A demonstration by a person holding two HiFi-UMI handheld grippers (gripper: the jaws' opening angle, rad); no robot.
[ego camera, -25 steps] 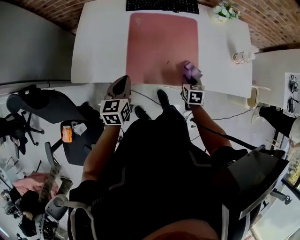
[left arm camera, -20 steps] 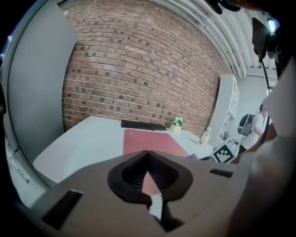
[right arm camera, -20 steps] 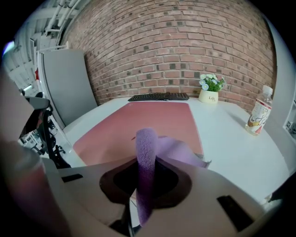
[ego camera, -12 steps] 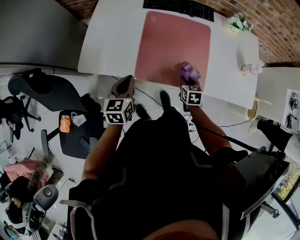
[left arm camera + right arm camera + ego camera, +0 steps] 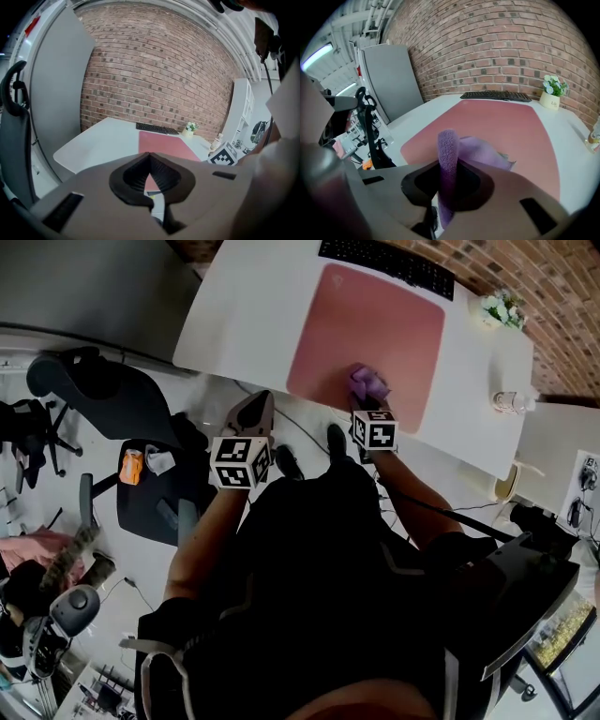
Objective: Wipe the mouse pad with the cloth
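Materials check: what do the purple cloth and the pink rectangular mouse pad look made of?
Purple cloth: likely microfibre or terry, matte; a fuzzy, nubbly pile shows on its upright fold.
Pink rectangular mouse pad: probably fabric-topped foam or rubber, matte; flat, even, without glare, rounded corners. Underside hidden.

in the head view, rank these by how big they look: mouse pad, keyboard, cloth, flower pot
1. mouse pad
2. keyboard, partly cut off at the top edge
3. cloth and flower pot: look alike, no ranking
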